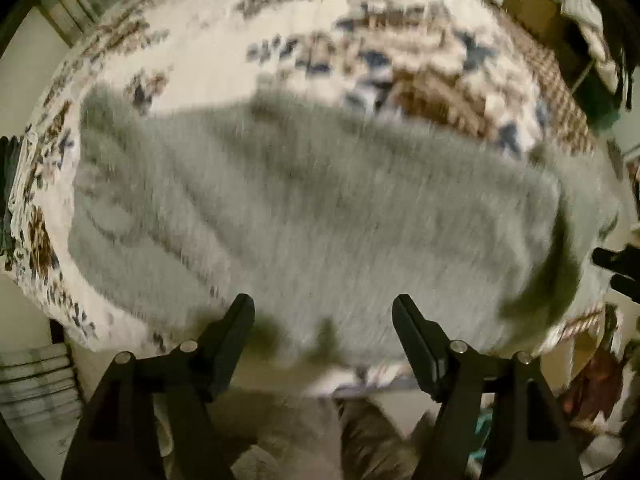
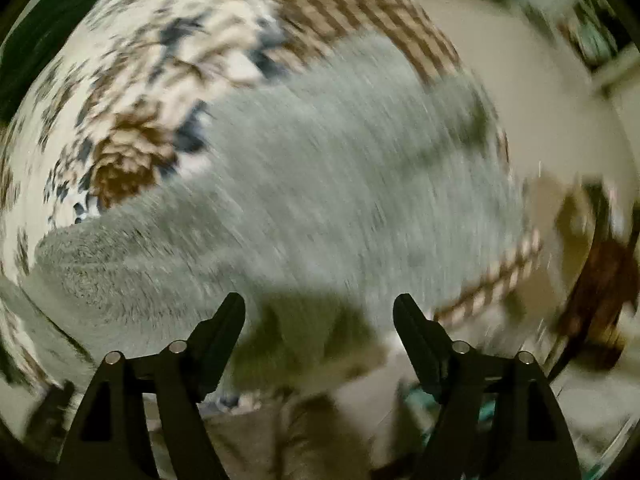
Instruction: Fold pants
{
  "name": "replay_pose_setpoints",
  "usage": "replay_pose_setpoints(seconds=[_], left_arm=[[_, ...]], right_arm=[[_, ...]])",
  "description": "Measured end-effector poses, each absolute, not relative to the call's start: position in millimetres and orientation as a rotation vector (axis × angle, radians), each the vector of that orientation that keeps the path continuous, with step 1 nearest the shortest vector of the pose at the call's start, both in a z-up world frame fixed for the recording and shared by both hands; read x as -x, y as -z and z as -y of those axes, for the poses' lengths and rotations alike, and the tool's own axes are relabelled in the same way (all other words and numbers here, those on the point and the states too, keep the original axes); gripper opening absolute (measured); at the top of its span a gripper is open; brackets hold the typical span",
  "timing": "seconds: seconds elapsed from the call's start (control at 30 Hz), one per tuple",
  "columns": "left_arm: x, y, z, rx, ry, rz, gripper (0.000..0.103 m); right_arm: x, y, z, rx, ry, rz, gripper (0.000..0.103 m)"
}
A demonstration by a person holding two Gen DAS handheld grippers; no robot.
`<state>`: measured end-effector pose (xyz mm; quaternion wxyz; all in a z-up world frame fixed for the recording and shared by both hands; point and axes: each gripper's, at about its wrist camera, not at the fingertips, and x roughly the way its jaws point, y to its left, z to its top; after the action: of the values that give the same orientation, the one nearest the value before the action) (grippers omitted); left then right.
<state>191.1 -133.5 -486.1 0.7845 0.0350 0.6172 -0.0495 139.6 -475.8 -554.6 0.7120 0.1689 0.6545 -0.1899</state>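
At the near edge of the bed, right under my two tools, I have the left gripper (image 1: 323, 312) spread wide with nothing between its fingers, hanging just above the closest hem of the grey pants (image 1: 312, 208). I read that as a stance for coming down on the cloth, since wide jaws can straddle a thick, fuzzy layer before pinching. The right gripper (image 2: 319, 310) is likewise wide and empty, poised over the same near edge further along the garment, where a dark shadow falls on the fabric below it. Both views are smeared by motion, so I cannot say whether either tip brushes the fleece. Beyond the fingers, the pants lie spread flat lengthwise across the floral bedspread (image 1: 208, 40). That helps, because a flat garment on a soft surface can be lifted by one long edge and laid over itself. At the far right of the left view the cloth seems to bunch or turn over, with a dark crease; I cannot tell if that is a fold. Past the pants the bedspread's brown checked border (image 2: 344, 4) marks the mattress edge. I judge the next need is a matched pinch from both sides, so the edge rises evenly.
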Motion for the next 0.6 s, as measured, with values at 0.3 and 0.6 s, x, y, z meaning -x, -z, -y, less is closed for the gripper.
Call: replay_pose_setpoints(seconds=[0.3, 0.6], left_arm=[[-223.4, 482.9, 199.2, -0.115, 0.145, -1.247, 0.07], [-206.3, 493.3, 239.5, -0.182, 0.233, -1.277, 0.07]], right_arm=[[-266.8, 593.1, 441.3, -0.092, 0.363, -1.421, 0.08], [-184.1, 550.0, 552.3, -0.367, 0.711, -1.233, 0.011]])
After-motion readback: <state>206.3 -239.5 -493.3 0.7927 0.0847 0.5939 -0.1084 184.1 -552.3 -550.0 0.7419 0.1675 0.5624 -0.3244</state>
